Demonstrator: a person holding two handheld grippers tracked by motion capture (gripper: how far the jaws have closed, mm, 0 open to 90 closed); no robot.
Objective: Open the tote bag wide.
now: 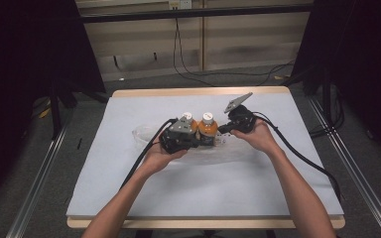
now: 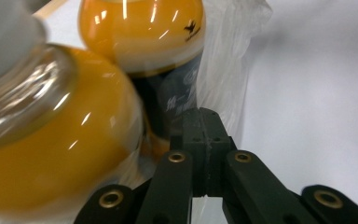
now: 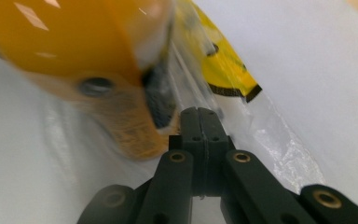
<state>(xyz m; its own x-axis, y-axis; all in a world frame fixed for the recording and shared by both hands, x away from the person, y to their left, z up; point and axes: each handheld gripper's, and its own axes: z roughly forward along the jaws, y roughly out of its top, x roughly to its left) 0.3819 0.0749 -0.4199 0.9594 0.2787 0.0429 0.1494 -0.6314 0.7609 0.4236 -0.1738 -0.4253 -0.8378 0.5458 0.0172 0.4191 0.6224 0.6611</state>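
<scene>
Two bottles (image 1: 201,130) in a bag (image 1: 144,134) block the gap between my claws; open table (image 1: 203,188) lies nearer me.

Two bottles (image 1: 199,130) stand side by side mid-table (image 1: 258,193), inside a plastic bag (image 1: 146,133); left gripper (image 1: 198,141) sits left, right gripper (image 1: 222,130) right.
</scene>
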